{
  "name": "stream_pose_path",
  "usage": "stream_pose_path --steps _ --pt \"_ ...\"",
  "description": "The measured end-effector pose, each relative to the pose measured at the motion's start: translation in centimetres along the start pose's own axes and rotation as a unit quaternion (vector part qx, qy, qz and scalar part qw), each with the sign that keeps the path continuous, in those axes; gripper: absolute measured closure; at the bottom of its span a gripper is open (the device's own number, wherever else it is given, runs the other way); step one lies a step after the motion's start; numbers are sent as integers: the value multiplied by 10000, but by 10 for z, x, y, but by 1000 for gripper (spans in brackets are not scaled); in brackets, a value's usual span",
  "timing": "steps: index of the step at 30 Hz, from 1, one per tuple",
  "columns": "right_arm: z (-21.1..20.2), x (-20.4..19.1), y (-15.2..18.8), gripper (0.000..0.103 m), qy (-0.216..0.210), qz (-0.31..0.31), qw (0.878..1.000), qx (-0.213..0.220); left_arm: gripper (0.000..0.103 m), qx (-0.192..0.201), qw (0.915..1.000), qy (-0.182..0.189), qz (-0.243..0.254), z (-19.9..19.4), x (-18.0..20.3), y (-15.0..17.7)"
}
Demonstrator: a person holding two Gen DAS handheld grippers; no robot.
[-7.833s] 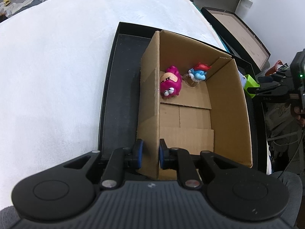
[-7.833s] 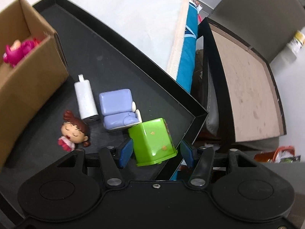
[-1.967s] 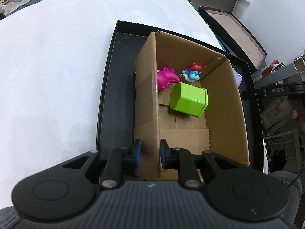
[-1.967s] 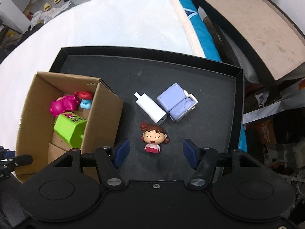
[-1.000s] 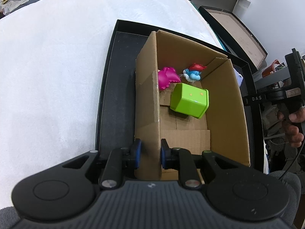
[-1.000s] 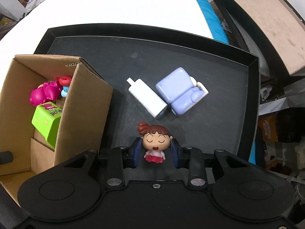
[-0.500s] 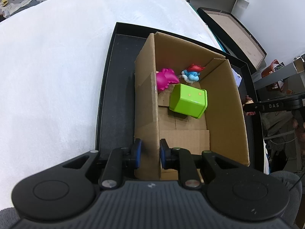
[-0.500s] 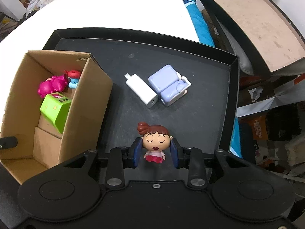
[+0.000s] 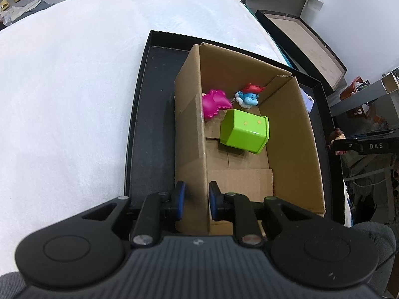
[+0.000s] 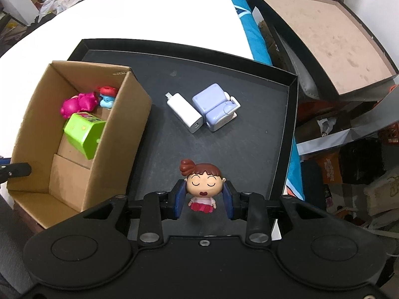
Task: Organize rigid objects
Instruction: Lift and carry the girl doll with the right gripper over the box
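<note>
Three toys already lie in the cardboard box (image 10: 82, 134), whose wall the left gripper (image 9: 194, 200) pinches. The right gripper (image 10: 203, 200) clamps the girl figurine (image 10: 202, 186) above the black tray (image 10: 289, 134); the white charger (image 10: 184, 112) and lilac chair toy (image 10: 216, 106) remain.

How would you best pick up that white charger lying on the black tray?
Probably from above, pinching the white charger across its two long flat sides near the middle. It lies flat, and the lilac toy armchair sits close along one side, so that finger has little room.

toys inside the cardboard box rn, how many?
3: pink figure and blue figure with red hat at the far end of the cardboard box, green cube just nearer. Smaller ones could hide beneath.
</note>
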State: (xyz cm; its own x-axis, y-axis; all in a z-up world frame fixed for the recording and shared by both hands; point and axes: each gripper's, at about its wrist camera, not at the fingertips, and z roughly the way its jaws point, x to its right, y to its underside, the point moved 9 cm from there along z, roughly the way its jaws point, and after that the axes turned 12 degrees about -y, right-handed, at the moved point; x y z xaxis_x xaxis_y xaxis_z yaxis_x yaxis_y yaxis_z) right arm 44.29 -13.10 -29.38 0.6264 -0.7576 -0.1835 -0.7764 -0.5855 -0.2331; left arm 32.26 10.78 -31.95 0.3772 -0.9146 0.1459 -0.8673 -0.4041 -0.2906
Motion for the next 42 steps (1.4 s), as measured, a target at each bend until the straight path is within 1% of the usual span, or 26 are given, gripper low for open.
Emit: stream_pose_path --steps 14,17,24,42 --pt "-18 -36 -11 71 -58 -415 9991 73 84 27 10000 77 14 -3 -1 1" --pt "-19 -46 -14 71 -216 -412 9989 33 84 32 9999 99 4 -2 -1 1" --pt "-22 -72 -25 71 -236 -675 9974 26 84 36 9998 174 -33 -3 -3 1" --pt "-2 -144 -49 71 -502 -1071 9929 -74 85 73 9992 379 -45 -7 -4 3"
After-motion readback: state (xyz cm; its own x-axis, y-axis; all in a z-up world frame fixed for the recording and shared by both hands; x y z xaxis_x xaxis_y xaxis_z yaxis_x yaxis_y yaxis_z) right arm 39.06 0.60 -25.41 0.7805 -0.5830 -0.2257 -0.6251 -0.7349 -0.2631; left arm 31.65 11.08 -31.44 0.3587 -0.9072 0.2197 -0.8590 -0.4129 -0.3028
